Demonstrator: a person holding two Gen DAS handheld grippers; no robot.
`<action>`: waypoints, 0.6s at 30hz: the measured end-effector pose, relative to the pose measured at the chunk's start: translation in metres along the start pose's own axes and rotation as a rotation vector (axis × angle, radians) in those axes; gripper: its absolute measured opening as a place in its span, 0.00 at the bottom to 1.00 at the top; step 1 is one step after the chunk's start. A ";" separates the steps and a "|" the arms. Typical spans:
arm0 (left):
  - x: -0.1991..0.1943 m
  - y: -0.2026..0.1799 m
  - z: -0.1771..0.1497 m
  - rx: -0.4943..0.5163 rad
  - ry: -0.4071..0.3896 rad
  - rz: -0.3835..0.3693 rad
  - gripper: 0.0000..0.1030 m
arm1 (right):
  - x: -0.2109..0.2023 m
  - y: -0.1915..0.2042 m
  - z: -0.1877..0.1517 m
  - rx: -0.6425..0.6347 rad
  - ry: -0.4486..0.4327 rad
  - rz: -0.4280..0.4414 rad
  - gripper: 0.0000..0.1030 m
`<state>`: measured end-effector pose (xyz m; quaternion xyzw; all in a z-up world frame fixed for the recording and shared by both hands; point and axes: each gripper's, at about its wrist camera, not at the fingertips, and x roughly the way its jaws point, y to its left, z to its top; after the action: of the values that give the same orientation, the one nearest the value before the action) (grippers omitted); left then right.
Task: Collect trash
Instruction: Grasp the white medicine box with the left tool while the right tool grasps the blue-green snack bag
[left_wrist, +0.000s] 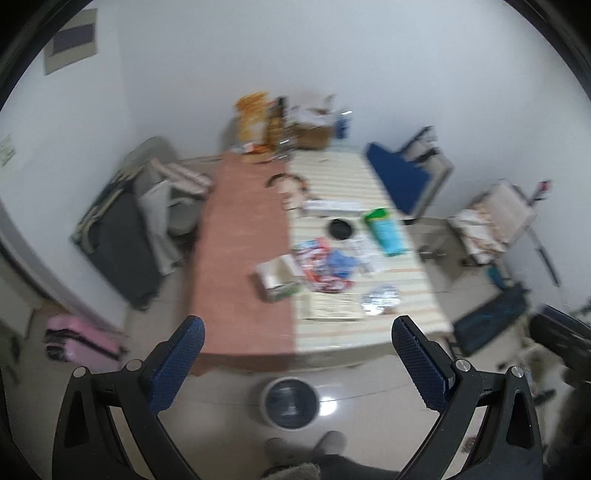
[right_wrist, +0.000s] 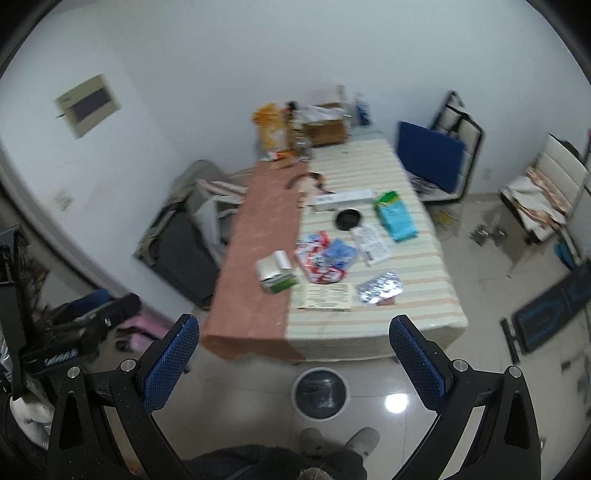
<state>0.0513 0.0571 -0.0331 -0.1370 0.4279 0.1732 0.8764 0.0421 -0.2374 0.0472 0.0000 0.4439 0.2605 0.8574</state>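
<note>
Litter lies on a long table (left_wrist: 243, 236) (right_wrist: 424, 295): a small white and green box (left_wrist: 277, 280) (right_wrist: 277, 275), a red and white wrapper (left_wrist: 317, 266) (right_wrist: 314, 258), a blue crumpled bag (left_wrist: 343, 262) (right_wrist: 341, 253), a silver foil pack (left_wrist: 380, 299) (right_wrist: 378, 288), a paper sheet (left_wrist: 332, 306) (right_wrist: 325, 295) and a teal packet (left_wrist: 386, 232) (right_wrist: 397, 216). A round trash bin (left_wrist: 290, 402) (right_wrist: 320, 392) with a dark liner stands on the floor before the table. My left gripper (left_wrist: 295, 332) and right gripper (right_wrist: 293, 332) are both open and empty, held high and well short of the table.
A black round dish (left_wrist: 340, 229) (right_wrist: 348, 218) and a long white box (right_wrist: 343, 199) lie further back. Cardboard boxes and snack bags (left_wrist: 295, 122) stand at the far end. Chairs flank the table (left_wrist: 155, 206) (right_wrist: 439, 155). A pink suitcase (left_wrist: 85, 339) lies left. The person's feet (right_wrist: 340, 439) are below.
</note>
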 end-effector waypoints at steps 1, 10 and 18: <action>0.017 0.007 0.003 -0.022 0.016 0.019 1.00 | 0.010 -0.002 0.003 0.016 0.001 -0.015 1.00; 0.182 0.040 0.018 -0.276 0.290 0.086 1.00 | 0.151 -0.082 0.059 0.178 0.143 -0.200 1.00; 0.306 0.034 0.036 -0.432 0.455 0.171 1.00 | 0.328 -0.162 0.150 0.125 0.304 -0.285 1.00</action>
<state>0.2377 0.1585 -0.2592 -0.3185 0.5760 0.2979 0.6914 0.3827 -0.1961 -0.1486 -0.0491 0.5788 0.1057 0.8071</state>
